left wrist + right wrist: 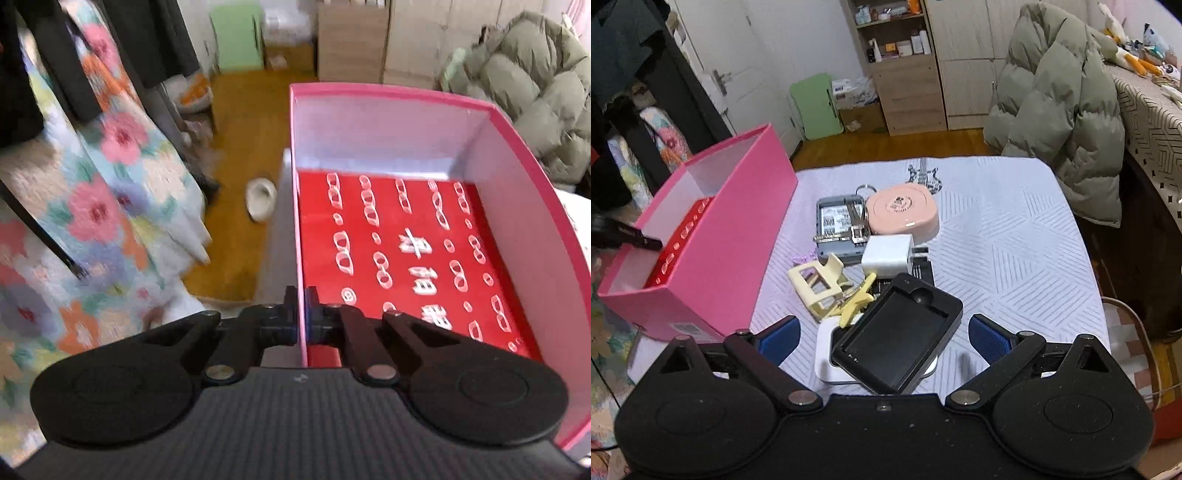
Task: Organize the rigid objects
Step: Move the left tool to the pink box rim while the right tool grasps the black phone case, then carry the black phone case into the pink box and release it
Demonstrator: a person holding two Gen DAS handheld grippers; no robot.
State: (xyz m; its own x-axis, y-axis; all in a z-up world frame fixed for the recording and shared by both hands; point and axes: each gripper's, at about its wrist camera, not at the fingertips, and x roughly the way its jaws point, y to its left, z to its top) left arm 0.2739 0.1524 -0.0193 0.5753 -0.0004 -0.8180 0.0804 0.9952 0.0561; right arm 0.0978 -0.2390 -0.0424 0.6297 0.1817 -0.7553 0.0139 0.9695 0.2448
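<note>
Right now the left gripper [301,314] is pinched tight on the thin side wall of the pink box [498,122], one finger inside and one outside. Just ahead of it lies the box's red floor [406,240] with white marks. Nothing else lies in the box that can be seen. Off to the left of this gripper hangs a flowery cloth [99,206], with the wooden floor [240,129] below.

The right gripper [884,334] has its blue pads [988,338] wide apart and holds nothing. Between them, but not touching them, a black tray [899,343] rests tilted on a white square thing [825,354]. Just in front are a yellow clip [818,286], a white charger [886,256], a grey case [838,225] and a round pink box [905,212], all close together in a pile on the white cloth [1015,240]. The pink box sits to this gripper's left, at the table's edge. A green puffy coat [1060,110] hangs far ahead on the right.
</note>
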